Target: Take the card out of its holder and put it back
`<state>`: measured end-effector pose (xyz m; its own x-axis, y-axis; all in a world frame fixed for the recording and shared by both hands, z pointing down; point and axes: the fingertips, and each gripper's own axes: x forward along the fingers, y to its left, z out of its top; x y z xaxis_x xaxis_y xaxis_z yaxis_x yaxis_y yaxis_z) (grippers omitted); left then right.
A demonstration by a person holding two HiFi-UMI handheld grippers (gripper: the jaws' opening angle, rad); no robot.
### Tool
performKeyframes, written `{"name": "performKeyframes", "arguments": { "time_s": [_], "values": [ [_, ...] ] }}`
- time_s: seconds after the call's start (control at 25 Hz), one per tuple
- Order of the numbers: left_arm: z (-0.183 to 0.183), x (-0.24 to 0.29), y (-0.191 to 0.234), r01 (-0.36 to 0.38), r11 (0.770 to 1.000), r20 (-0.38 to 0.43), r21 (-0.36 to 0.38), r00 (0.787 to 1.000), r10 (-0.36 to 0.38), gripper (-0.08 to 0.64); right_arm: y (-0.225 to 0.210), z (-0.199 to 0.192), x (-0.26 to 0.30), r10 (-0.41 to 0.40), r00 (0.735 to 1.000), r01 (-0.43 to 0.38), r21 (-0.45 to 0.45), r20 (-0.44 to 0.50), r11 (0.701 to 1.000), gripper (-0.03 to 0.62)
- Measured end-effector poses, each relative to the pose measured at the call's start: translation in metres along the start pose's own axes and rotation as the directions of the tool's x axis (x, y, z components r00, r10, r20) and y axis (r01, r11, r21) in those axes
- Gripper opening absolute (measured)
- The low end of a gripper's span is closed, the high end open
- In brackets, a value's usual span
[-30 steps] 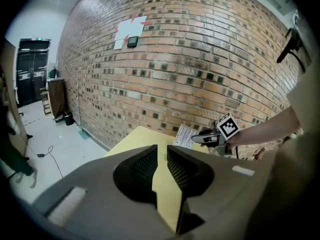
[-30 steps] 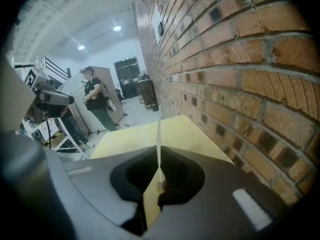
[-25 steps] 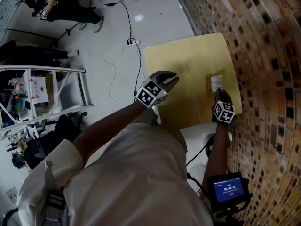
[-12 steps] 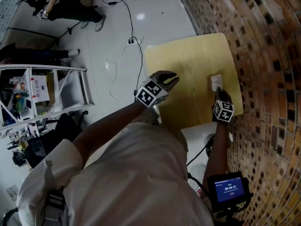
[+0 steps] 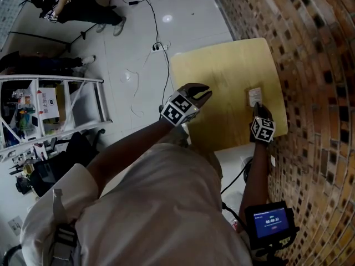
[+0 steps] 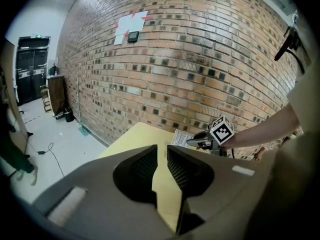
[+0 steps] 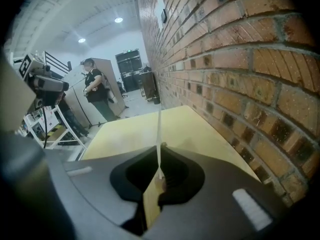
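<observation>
The right gripper [image 5: 258,110] fingers are closed on the near edge of the card [image 5: 255,96], which points straight ahead. The left gripper [image 5: 201,95], slightly open and empty, is well apart.

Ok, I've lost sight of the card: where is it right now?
In the head view the card is at the right, clamped in the right gripper over the wooden table, beside the brick wall.

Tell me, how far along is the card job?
Done: the right hand-held gripper is shut on the thin card, which sits edge-on between its jaws. In hand: it grips the card at the yellow table. Left: I cannot make out a holder, so putting it back looks undone. The left hand-held gripper is empty.
</observation>
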<state>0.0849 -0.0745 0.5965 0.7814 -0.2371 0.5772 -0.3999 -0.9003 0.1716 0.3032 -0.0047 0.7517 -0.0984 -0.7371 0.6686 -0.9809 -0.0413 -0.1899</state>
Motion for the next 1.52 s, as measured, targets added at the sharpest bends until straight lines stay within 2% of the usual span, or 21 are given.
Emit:
{"name": "performKeyframes", "arguments": {
  "time_s": [0.76,1.12,1.32,1.4,1.52],
  "values": [
    [-0.003,0.007,-0.010,0.019,1.000,-0.022,0.000,1.000,-0.019,0.081,0.000,-0.025,0.019,0.003,0.999,-0.001,0.055,-0.044,0.998,0.014],
    [-0.007,0.010,-0.016,0.031,1.000,-0.033,0.001,0.999,-0.031,0.083,-0.002,-0.028,0.020,-0.012,0.999,0.014,0.065,-0.030,0.998,0.014],
    [-0.007,0.011,-0.020,0.041,0.999,-0.032,0.007,0.999,-0.041,0.084,0.002,-0.032,0.021,-0.024,0.996,0.028,0.051,-0.087,0.998,0.019],
    [-0.005,0.010,-0.021,0.045,0.999,-0.028,0.011,0.999,-0.044,0.084,0.004,-0.028,0.019,-0.028,0.996,0.031,0.039,-0.080,0.999,0.093],
    [0.001,0.011,-0.020,0.048,0.999,-0.020,0.025,0.999,-0.048,0.086,0.000,-0.006,0.009,-0.055,0.998,0.055,0.048,-0.004,0.997,0.145]
  ]
}}
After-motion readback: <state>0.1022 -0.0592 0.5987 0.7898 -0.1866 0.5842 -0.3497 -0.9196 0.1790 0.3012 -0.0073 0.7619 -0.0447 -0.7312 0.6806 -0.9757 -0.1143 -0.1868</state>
